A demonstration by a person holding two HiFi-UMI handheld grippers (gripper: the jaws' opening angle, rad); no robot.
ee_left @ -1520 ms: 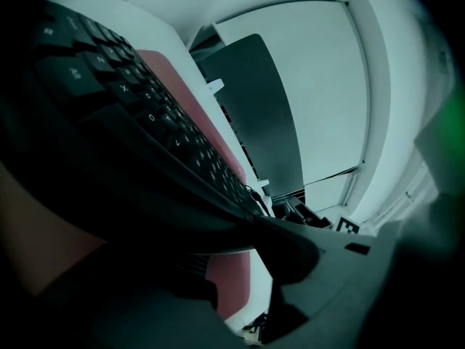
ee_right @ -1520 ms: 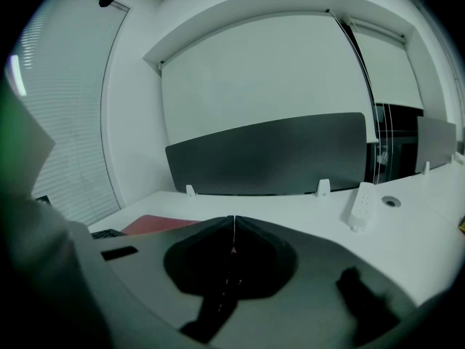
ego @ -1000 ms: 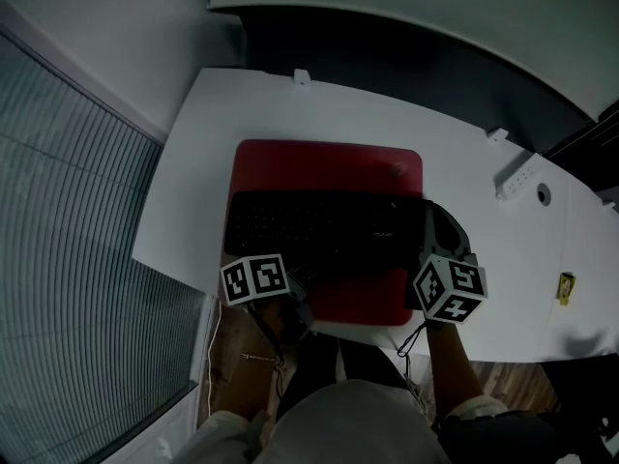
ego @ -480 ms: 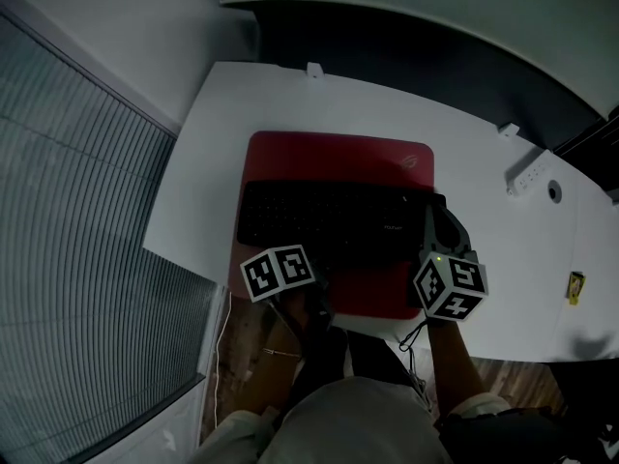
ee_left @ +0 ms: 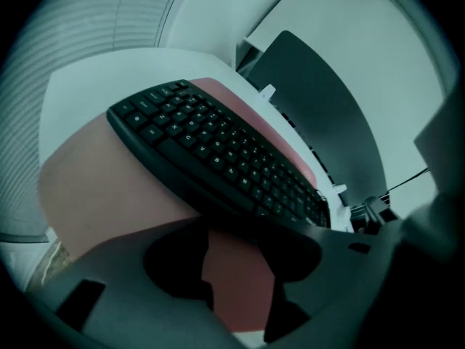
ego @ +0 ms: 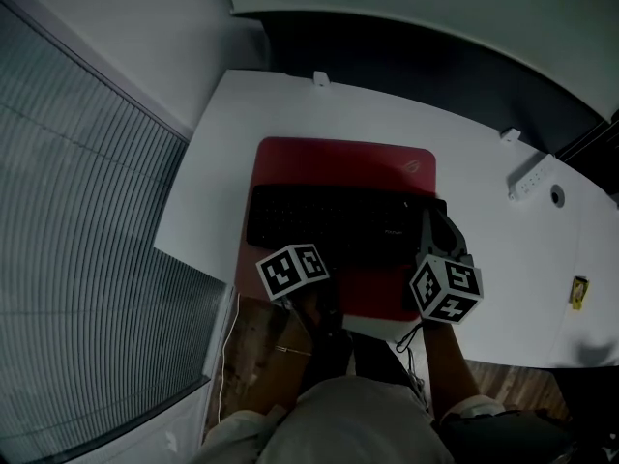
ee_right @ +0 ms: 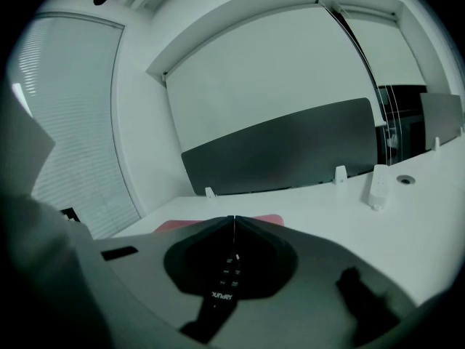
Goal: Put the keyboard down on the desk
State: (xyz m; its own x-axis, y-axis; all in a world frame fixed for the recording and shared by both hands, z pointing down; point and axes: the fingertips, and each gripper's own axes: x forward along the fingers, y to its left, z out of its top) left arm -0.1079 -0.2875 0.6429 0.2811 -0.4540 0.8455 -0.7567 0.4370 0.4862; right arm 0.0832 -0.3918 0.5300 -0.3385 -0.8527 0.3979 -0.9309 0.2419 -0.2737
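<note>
The black keyboard [ego: 338,222] lies flat on a red mat [ego: 338,158] on the white desk [ego: 503,259]. My left gripper [ego: 295,264] hovers at the mat's near edge, just short of the keyboard's front. In the left gripper view its jaws stand open [ee_left: 240,264] with only red mat [ee_left: 94,187] between them and the keyboard [ee_left: 218,158] beyond. My right gripper [ego: 432,222] sits over the keyboard's right end. In the right gripper view its tips meet [ee_right: 233,220], and the keyboard [ee_right: 221,282] shows dark below them. Nothing shows pinched between them.
A white power strip [ego: 527,184] and a cable grommet [ego: 556,196] lie on the desk to the right, a small yellow item [ego: 578,291] farther right. A dark partition [ego: 435,56] runs along the desk's far side. Window blinds [ego: 77,211] fill the left.
My left gripper has slid right along the mat's near edge. The keyboard and the right gripper have stayed put. The head view has shifted a little.
</note>
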